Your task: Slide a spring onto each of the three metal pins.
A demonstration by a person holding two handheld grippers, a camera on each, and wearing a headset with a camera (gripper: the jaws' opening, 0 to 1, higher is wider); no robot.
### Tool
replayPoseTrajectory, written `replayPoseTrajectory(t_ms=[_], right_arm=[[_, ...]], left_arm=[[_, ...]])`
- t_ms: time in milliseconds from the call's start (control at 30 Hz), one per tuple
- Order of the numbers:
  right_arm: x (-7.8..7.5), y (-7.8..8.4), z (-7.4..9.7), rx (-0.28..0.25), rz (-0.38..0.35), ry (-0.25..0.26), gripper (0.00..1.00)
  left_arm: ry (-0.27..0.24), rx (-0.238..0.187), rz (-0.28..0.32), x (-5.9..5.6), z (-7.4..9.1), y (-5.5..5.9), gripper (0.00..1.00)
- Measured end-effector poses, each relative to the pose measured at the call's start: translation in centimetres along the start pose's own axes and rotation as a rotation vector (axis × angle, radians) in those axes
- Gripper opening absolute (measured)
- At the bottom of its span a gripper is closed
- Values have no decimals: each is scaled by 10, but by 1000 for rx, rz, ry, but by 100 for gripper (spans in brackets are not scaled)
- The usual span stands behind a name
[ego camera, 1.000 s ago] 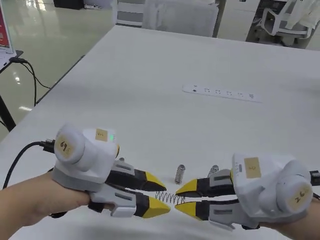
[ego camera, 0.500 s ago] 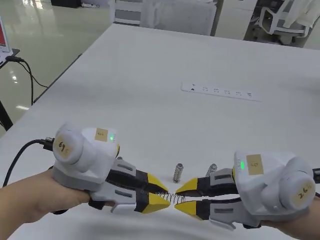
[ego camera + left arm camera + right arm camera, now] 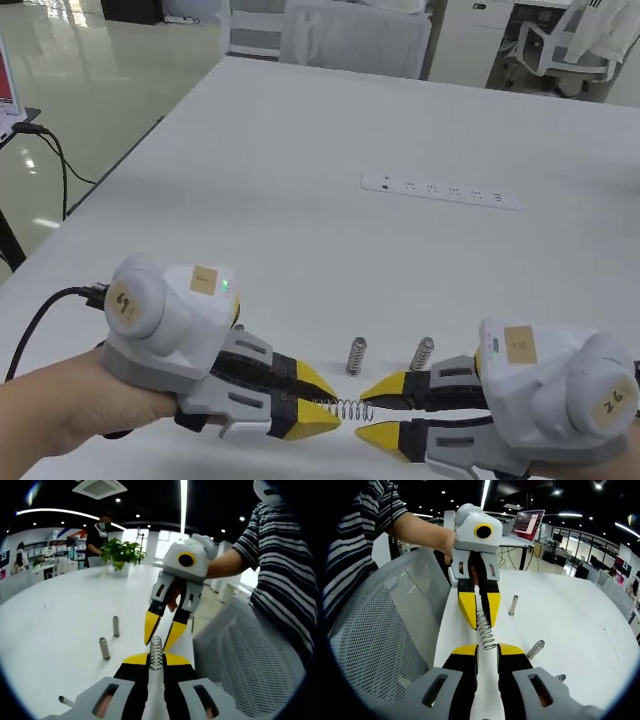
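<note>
Spring (image 3: 347, 407) hangs level between the two sets of fingertips, low over the near edge of the worktop (image 3: 300, 200).

Step in hand, as I judge it: passing or re-gripping the coil before it goes on a pin.
- Nip it lightly near the end, square on. An off-centre pinch on so thin a coil would likely bend it or flick it away.
- Keep its axis straight and the bore clear.
- Free one end only once the other grip is firm.

Left gripper (image 3: 333, 403): fingers (image 3: 305, 425) clenched on one end of the coil.

Right gripper (image 3: 362, 412): fingers (image 3: 388, 382) parted in a narrow V about the other end. Whether they touch it I cannot tell.

Both grippers are held roughly level, nose to nose, almost tip to tip.

First pin (image 3: 356, 355) stands upright just beyond the left fingertips and second pin (image 3: 422, 353) just beyond the right. Both look already coiled.
</note>
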State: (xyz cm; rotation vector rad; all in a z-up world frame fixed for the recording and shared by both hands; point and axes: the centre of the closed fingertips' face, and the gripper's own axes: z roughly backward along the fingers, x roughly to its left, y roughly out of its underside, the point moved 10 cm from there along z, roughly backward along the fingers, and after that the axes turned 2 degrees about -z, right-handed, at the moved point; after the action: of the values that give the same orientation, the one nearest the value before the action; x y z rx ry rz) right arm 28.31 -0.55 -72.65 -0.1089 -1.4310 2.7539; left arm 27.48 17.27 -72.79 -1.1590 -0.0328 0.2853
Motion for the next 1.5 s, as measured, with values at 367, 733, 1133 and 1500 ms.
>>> replayPoseTrajectory(t_ms=[367, 733, 1133, 1500], right_arm=[[1, -1, 2, -6, -7, -26, 7], [-1, -12, 7, -11, 13, -37, 7], [1, -31, 8, -60, 49, -42, 8], [6, -51, -4, -97, 123, -32, 8]], left_arm=[[15, 12, 0, -2, 3, 0, 2], [3, 23, -2, -3, 5, 1, 2], [-6, 50, -20, -4, 3, 4, 2], [-3, 49, -29, -5, -5, 2, 2]])
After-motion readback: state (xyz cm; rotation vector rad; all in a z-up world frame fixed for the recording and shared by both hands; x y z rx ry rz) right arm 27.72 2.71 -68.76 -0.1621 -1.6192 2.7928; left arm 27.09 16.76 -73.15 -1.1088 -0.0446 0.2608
